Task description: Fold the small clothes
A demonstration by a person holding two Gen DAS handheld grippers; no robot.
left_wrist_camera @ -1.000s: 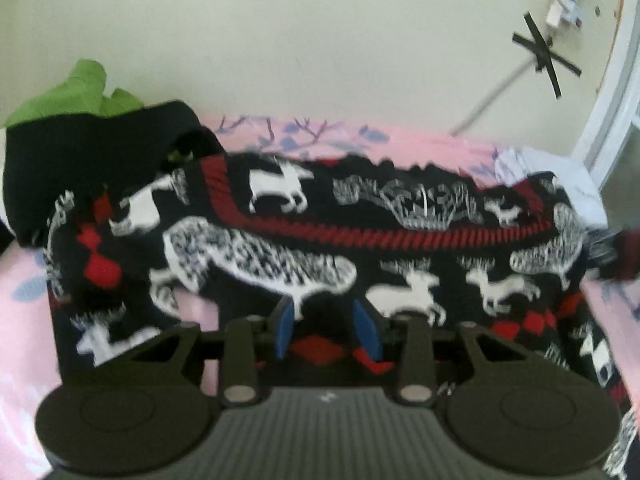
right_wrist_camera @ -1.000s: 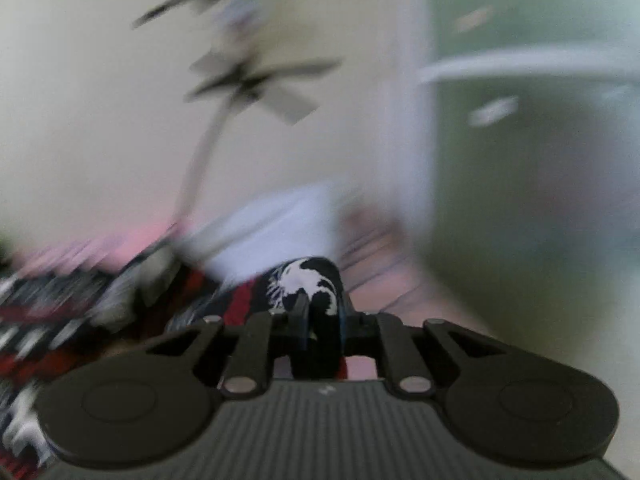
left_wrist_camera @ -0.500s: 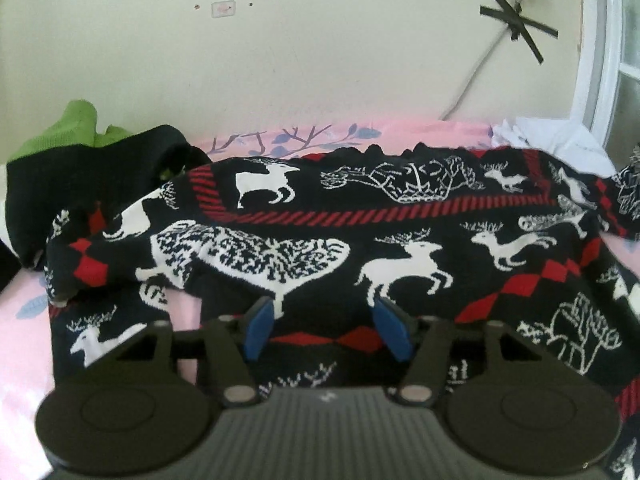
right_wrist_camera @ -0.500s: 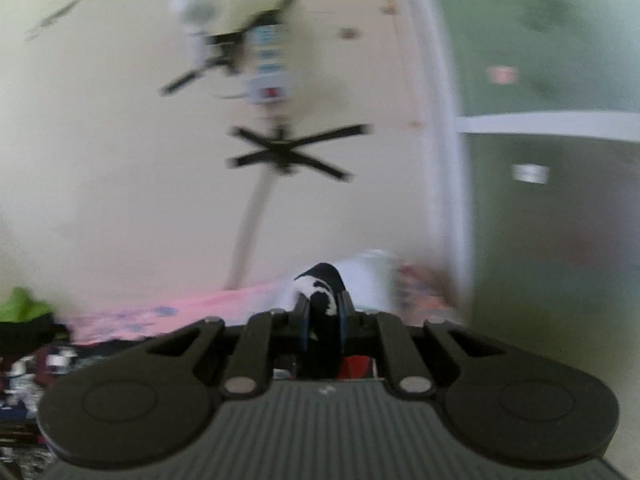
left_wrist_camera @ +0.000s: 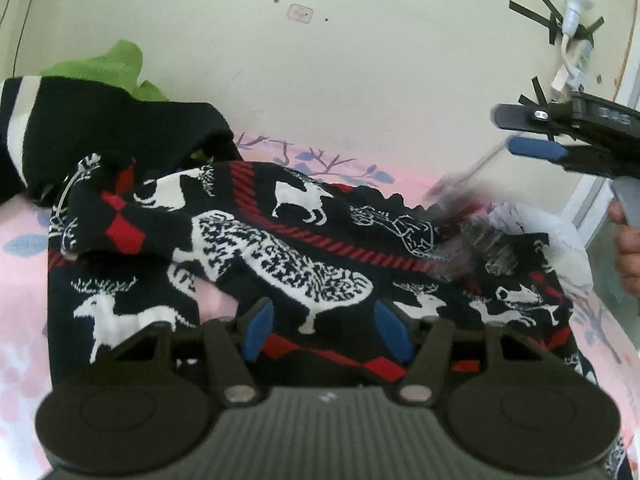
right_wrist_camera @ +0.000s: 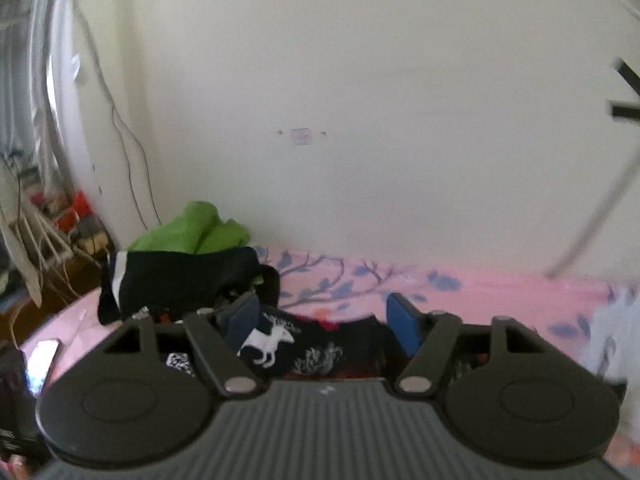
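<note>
Black deer sweater (left_wrist_camera: 304, 256) lay on pink bed (left_wrist_camera: 24, 280) | left claw (left_wrist_camera: 324, 332) open, holding nothing | right claw (right_wrist_camera: 324, 326) had just opened, holding nothing

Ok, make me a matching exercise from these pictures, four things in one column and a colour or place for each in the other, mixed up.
Things:
1. sweater
2. bedsheet
3. green garment
4. right hand-held gripper

Descriptions:
A. pink with blue branches
B. black with white deer and red stripes
C. in the air, jaws open, nothing between them
D. heaped against the wall behind a dark garment

Pairs: 1-B, 2-A, 3-D, 4-C
</note>
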